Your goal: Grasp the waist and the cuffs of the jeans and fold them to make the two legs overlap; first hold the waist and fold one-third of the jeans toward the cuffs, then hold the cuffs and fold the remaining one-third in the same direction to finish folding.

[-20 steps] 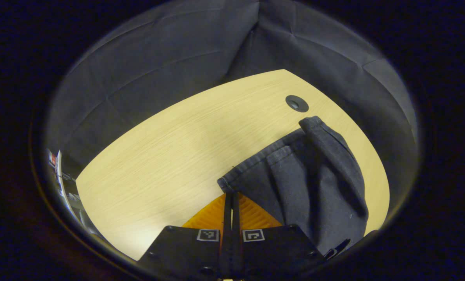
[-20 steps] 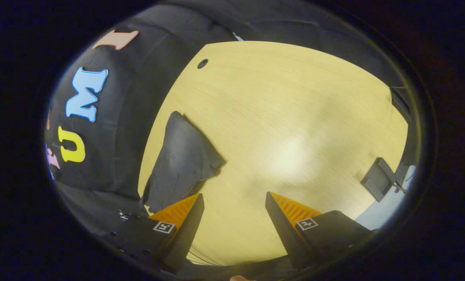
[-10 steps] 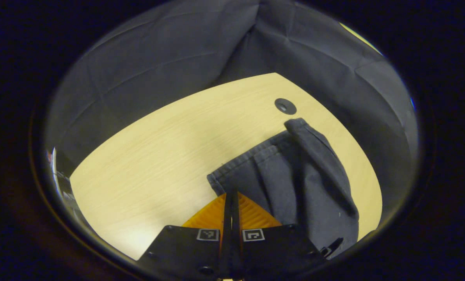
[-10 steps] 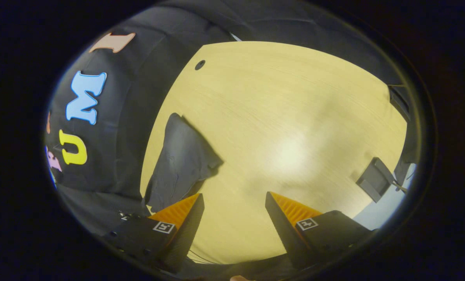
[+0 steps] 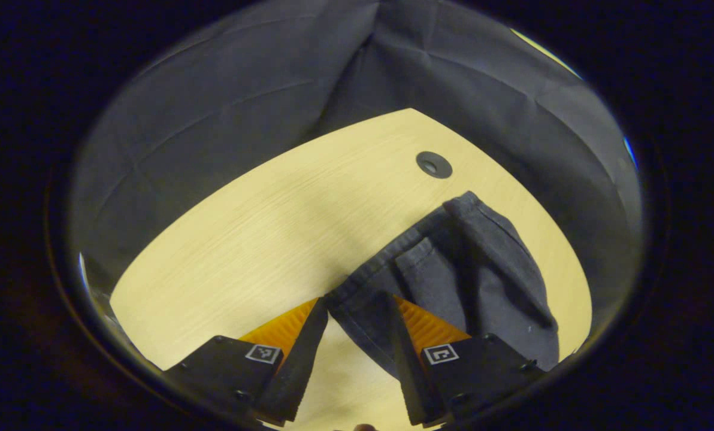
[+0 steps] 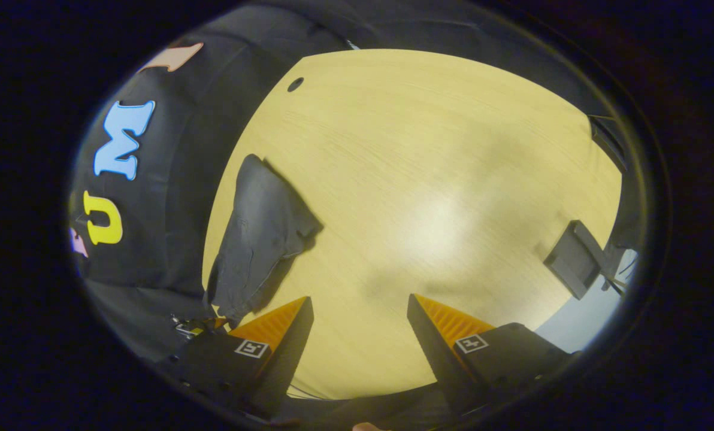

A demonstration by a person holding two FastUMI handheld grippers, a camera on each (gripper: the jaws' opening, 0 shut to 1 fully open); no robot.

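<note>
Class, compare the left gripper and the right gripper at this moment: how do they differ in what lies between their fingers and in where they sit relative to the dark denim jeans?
The left gripper has a hem of the dark denim jeans lying between its spread fingers; the right gripper has only the pale wooden table between its own. The left gripper sits at the jeans' edge; the right gripper is beside them, apart. Both are open.

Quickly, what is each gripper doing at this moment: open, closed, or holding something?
Left gripper: open, the jeans edge lies between its jaws, not clamped.
Right gripper: open, holding nothing, above the table.
</note>
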